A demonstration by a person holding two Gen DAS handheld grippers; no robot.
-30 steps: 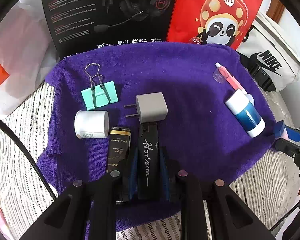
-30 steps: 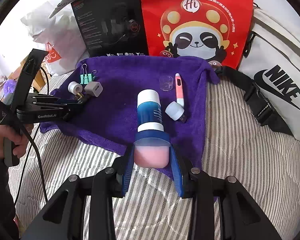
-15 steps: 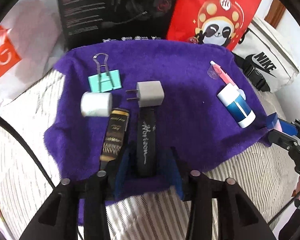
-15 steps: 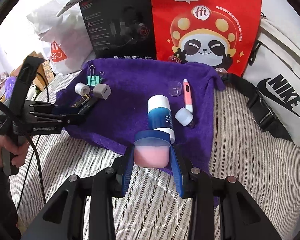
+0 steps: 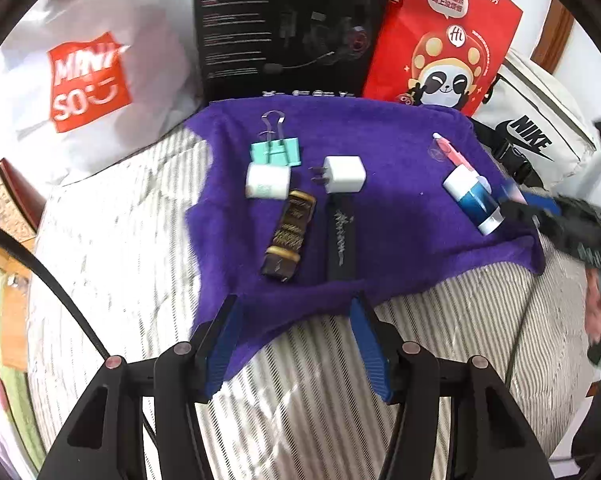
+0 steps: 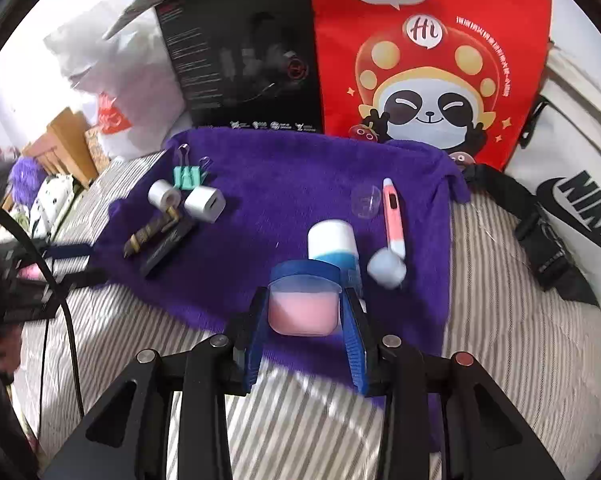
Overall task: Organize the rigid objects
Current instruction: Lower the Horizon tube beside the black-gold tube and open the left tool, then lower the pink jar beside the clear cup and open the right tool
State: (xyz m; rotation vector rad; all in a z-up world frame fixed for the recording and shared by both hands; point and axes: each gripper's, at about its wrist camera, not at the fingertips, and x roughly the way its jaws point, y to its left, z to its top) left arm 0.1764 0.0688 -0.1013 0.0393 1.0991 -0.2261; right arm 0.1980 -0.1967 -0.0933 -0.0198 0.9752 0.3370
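Note:
A purple towel [image 5: 392, 216] lies on the striped bed. On its left part lie a black Horizon box [image 5: 340, 236], a brown and gold box [image 5: 289, 235], a white charger [image 5: 344, 174], a white roll [image 5: 267, 181] and a green binder clip [image 5: 275, 151]. On its right lie a blue and white bottle [image 5: 471, 197] and a pink pen [image 5: 452, 153]. My left gripper [image 5: 294, 338] is open and empty over the towel's near edge. My right gripper [image 6: 304, 312] is shut on a pink jar with a blue lid [image 6: 303, 300], just in front of the bottle [image 6: 332, 240].
A black headset box [image 5: 292, 28], a red panda bag [image 5: 444, 40], a white Miniso bag [image 5: 84, 76] and a white Nike bag [image 5: 532, 128] stand behind the towel. A clear cap [image 6: 365, 201] and a small white cap [image 6: 386, 271] lie by the pen [image 6: 392, 216].
My left gripper has let go of the black Horizon box and drawn back off the towel, open. My right gripper has moved forward with the pink jar toward the bottle.

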